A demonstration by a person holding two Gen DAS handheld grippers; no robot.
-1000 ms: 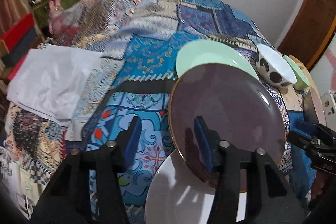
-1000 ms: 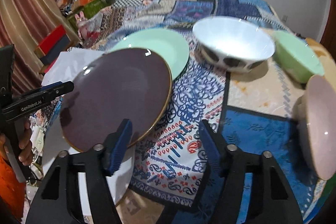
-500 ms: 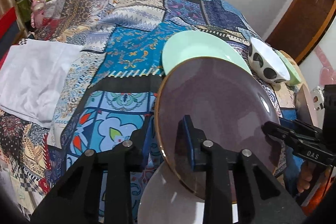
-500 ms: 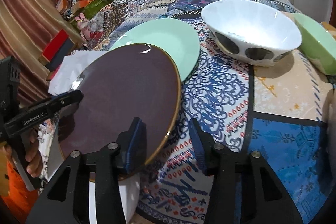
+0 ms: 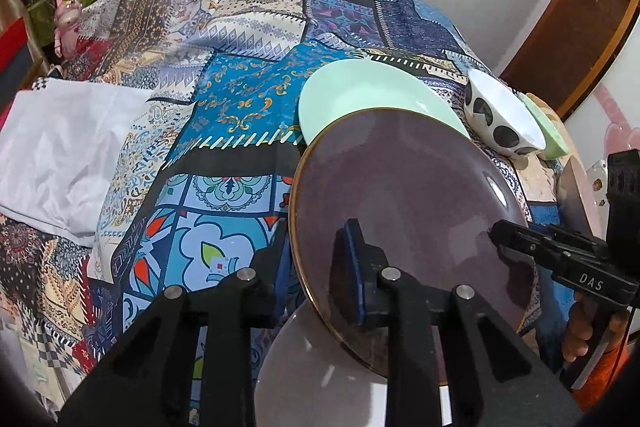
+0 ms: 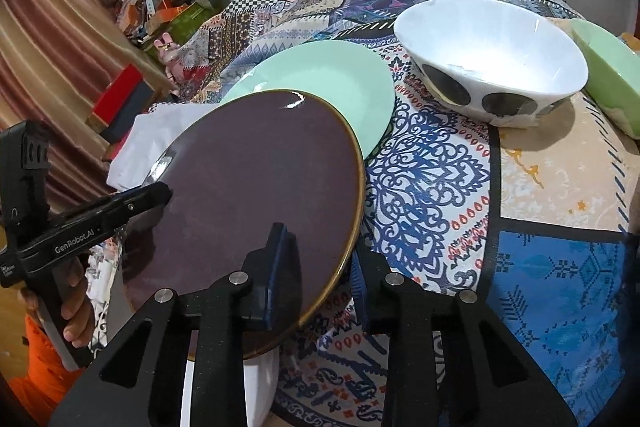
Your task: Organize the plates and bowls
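A dark purple plate (image 5: pixel 400 195) (image 6: pixel 260 179) with a gold rim hangs tilted over a white plate (image 5: pixel 320 371) (image 6: pixel 260 375). My left gripper (image 5: pixel 316 259) has the plate's left rim between its blue pads, and its jaws are closing with the pads pressing on the rim. My right gripper (image 6: pixel 320 267) grips the opposite rim the same way, jaws closing. Each gripper also shows in the other's view, at the plate's far edge. Behind lie a mint green plate (image 5: pixel 360 95) (image 6: pixel 320 83), a white spotted bowl (image 5: pixel 500 119) (image 6: pixel 492 55) and a green bowl (image 5: pixel 548 131) (image 6: pixel 608 67).
Everything rests on a patchwork quilt (image 5: pixel 240 87) (image 6: pixel 440 187) over a bed. A white folded cloth (image 5: pixel 60 147) (image 6: pixel 160 131) lies at the left. A brownish dish (image 5: pixel 576 195) stands at the right edge. Clutter and a curtain (image 6: pixel 48 67) fill the far left.
Both grippers' jaws have narrowed from wide apart onto the dark plate's rim. The plate sits nearer and a little higher in both views.
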